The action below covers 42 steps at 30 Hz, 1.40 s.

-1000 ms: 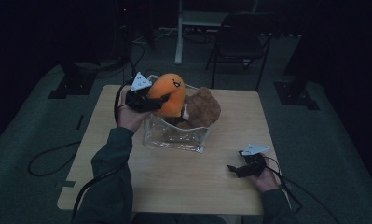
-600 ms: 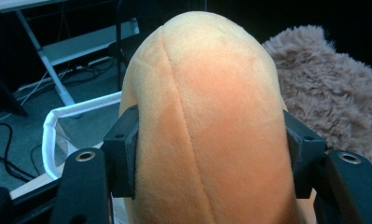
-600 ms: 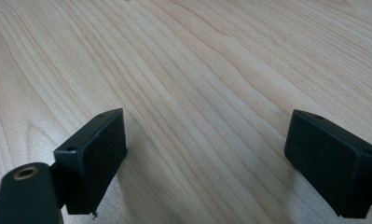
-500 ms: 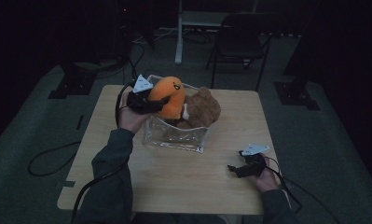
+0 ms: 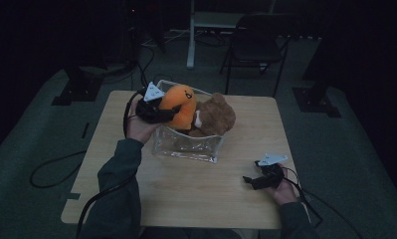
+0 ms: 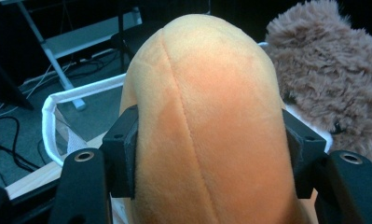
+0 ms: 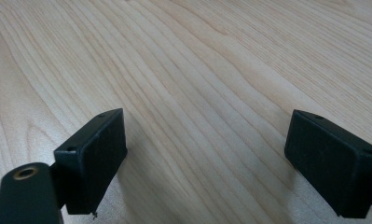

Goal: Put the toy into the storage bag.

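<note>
Nearest the person, the right claw (image 5: 252, 180) rests on the table (image 5: 196, 199), well apart from the bin (image 5: 186, 147) on its near right side; in the right gripper view its jaws stand spread over bare wood with nothing between them. It has not shifted over the last second.

At the bin's left edge, the left claw (image 5: 173, 113) pinches the orange plush (image 5: 178, 104), its pads (image 6: 123, 149) pressed into the toy's sides. The plush hangs just above the bin's left rim (image 6: 81, 93), beside the brown plush (image 5: 216, 117) that sits inside the bin. Compared with a second ago, the orange plush has barely moved and the grip is unchanged, so the toy seems to be paused at the rim, either about to drop in or just lifted out.

Beyond the bin a chair (image 5: 258, 42) stands on the floor.
</note>
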Motion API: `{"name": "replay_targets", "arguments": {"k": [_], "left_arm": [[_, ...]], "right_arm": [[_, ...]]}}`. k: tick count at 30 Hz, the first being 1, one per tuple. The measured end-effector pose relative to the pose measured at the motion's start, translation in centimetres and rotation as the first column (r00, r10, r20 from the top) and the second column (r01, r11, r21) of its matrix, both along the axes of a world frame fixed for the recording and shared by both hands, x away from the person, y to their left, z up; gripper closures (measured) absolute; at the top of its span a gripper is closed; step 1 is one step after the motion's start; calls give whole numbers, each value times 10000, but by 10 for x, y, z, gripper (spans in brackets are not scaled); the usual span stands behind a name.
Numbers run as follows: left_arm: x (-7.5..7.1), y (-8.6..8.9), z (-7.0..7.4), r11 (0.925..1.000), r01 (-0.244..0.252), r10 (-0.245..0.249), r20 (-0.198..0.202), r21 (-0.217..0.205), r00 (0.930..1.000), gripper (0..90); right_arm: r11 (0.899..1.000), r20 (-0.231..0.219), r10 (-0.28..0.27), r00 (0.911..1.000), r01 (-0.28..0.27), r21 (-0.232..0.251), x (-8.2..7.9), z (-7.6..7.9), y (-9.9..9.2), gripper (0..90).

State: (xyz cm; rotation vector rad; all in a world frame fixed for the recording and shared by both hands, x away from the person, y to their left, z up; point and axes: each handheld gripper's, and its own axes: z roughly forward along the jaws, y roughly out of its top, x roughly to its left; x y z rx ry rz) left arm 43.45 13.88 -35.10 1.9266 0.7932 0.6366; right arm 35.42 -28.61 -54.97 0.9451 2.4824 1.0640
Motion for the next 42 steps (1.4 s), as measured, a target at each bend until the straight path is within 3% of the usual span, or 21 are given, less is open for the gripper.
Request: {"name": "replay_targets", "arguments": {"k": [19, 42], "left_arm": [[-1, 2, -8, 9992, -71, 80, -217, 381, 9997, 359], [1, 3, -15, 9985, -194, 222, -543, 509, 9983, 339]], "right_arm": [[10000, 5, 2, 10000, -2, -1, 0, 0, 0, 121], [10000, -1, 1, 10000, -1, 2, 0, 0, 0, 121]]}}
